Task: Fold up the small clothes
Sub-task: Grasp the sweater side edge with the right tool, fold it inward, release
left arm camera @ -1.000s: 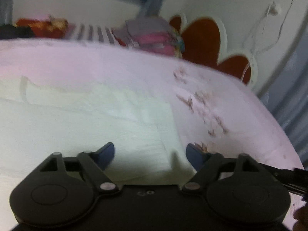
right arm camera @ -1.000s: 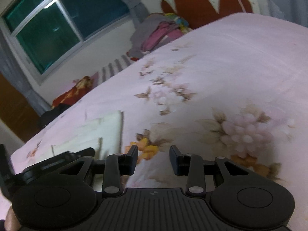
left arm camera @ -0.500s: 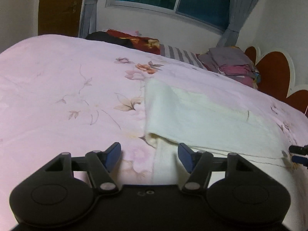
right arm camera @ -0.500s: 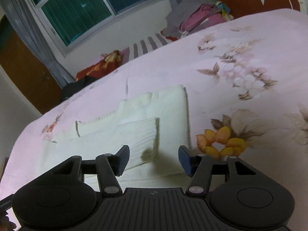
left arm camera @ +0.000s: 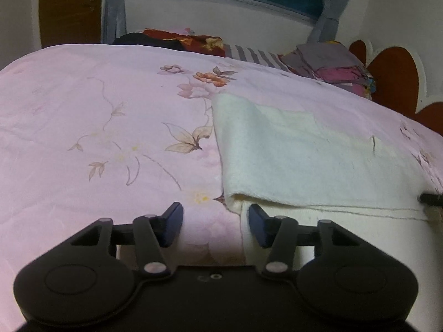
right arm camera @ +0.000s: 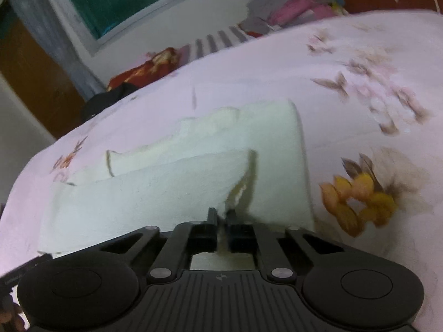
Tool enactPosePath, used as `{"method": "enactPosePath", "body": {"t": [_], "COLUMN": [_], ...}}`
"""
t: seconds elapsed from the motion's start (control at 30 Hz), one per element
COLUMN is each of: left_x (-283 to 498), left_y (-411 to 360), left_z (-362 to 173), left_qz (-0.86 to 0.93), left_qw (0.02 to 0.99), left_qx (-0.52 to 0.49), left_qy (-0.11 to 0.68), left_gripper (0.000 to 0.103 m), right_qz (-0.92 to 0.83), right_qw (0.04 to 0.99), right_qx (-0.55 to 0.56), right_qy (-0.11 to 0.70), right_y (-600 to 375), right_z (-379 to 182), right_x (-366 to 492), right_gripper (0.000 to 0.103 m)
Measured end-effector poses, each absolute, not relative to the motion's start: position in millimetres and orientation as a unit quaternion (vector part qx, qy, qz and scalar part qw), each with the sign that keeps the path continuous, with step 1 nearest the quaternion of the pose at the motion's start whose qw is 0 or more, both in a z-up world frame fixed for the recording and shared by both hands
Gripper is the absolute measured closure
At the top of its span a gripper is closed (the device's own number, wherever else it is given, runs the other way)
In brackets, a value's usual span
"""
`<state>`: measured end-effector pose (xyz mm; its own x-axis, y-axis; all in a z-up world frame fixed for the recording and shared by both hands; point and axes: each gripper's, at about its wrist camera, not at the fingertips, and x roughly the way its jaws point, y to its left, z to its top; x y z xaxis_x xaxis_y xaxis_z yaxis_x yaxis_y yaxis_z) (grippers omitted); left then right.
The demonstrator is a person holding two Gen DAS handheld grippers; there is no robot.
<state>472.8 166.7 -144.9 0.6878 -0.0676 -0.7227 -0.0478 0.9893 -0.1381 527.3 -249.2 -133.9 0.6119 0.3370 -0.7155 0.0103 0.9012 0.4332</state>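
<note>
Pale cream garment spread flat on the pink flowered bedsheet, already doubled over once, filling the center and right of the left wrist frame and the center-left of the right wrist frame. Looks like a small knit piece, exact type hard to tell.

Right gripper at bottom center of its frame: clamped tight on the near corner of the top layer, cloth pinched between the pads and puckering up just above them. Left gripper at bottom center of its frame: jaws apart and closing, straddling the garment's near left edge, nothing pressed between the pads yet, only 1 blue finger over the cloth and the other over bare sheet.

Probably lining up for the next fold, so some thoughts on doing it well:

- Better to slide the left side a bit toward the right of the frame before closing, so both pads land on cloth, not sheet.
- Worth catching the same layers as the right side, or the fold goes crooked.
- Easy to pinch the bedsheet along with it, so grab shallow at the edge.
- Lift both corners together and keep the edge taut between the 2 grips.

Pile of clothes at upper right, well apart, no bother.
</note>
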Motion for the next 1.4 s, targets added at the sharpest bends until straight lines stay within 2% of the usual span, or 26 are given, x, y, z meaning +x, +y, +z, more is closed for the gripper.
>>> {"method": "enactPosePath", "body": {"t": [0.07, 0.2, 0.3, 0.47, 0.57, 0.6, 0.63, 0.77, 0.97, 1.3, 1.37, 1.4], "left_x": [474, 475, 473, 474, 467, 466, 468, 479, 486, 487, 483, 477], "left_y": [169, 172, 176, 178, 184, 182, 176, 165, 175, 171, 175, 178], "left_z": [-144, -144, -144, -141, -130, -127, -126, -139, -144, -142, -136, -130], "left_qz": [-0.008, -0.01, -0.014, -0.018, -0.037, -0.04, -0.043, -0.034, -0.03, -0.039, -0.044, -0.044], "left_qw": [0.914, 0.913, 0.913, 0.91, 0.915, 0.917, 0.917, 0.905, 0.905, 0.903, 0.9, 0.905], "left_qx": [-0.073, -0.066, -0.07, -0.077, -0.127, -0.121, -0.107, -0.083, -0.12, -0.096, -0.102, -0.106], "left_qy": [0.398, 0.402, 0.402, 0.407, 0.381, 0.378, 0.382, 0.416, 0.408, 0.418, 0.421, 0.41], "left_gripper": [0.059, 0.071, 0.072, 0.074, 0.074, 0.069, 0.068, 0.068, 0.068, 0.067, 0.065, 0.062], "right_qz": [0.106, 0.097, 0.068, 0.06, 0.056, 0.057, 0.057, 0.056, 0.059, 0.042, 0.036, 0.027], "right_qw": [0.886, 0.93, 0.909, 0.901, 0.9, 0.9, 0.901, 0.899, 0.907, 0.89, 0.89, 0.892], "right_qx": [0.189, 0.156, 0.143, 0.167, 0.167, 0.169, 0.169, 0.173, 0.169, 0.169, 0.178, 0.178], "right_qy": [0.41, 0.319, 0.386, 0.396, 0.399, 0.398, 0.396, 0.398, 0.381, 0.422, 0.419, 0.414], "right_y": [-245, -252, -262, -270, -267, -267, -266, -264, -264, -270, -275, -278], "right_z": [-116, -69, -101, -119, -121, -121, -119, -118, -108, -141, -140, -135], "right_x": [524, 496, 507, 502, 503, 502, 503, 502, 490, 498, 498, 496], "right_gripper": [0.099, 0.099, 0.099, 0.099, 0.099, 0.099, 0.099, 0.099, 0.099, 0.099, 0.097, 0.093]}}
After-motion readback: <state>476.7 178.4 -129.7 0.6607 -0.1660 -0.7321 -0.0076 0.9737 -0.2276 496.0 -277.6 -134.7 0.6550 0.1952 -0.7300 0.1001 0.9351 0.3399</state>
